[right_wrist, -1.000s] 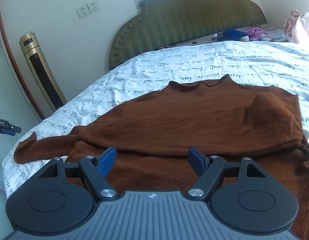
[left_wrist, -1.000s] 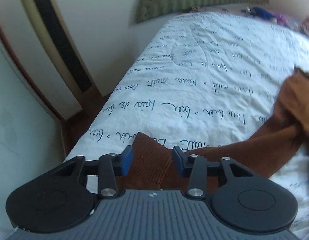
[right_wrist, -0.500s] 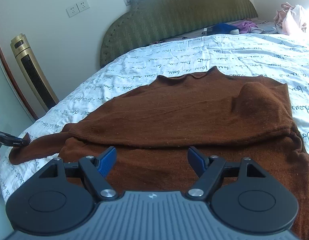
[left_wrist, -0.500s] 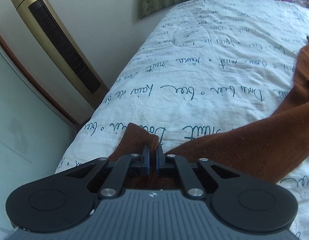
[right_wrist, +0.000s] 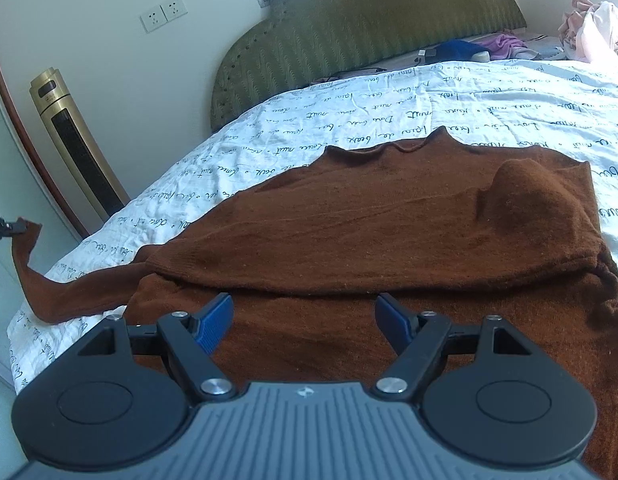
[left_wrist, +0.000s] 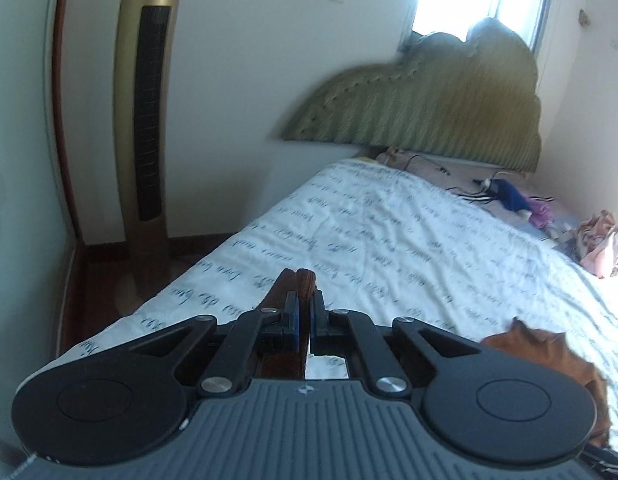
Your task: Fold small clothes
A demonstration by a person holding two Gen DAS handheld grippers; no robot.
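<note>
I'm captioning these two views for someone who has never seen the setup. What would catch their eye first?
First the brown sweater, spread across the white bedspread printed with handwriting. Its sleeve trails toward the bed's edge, where the left gripper is shut on the cuff and holds it off the bed, while the right gripper hangs open over the sweater's near part. Behind stand a green headboard and a gold tower fan.

I see a matt brown knit sweater [right_wrist: 389, 224] on crinkled printed cotton bedding [right_wrist: 349, 120]; upper left, the tower fan [right_wrist: 75, 144] looks like glossy gold plastic, perhaps metal.
</note>
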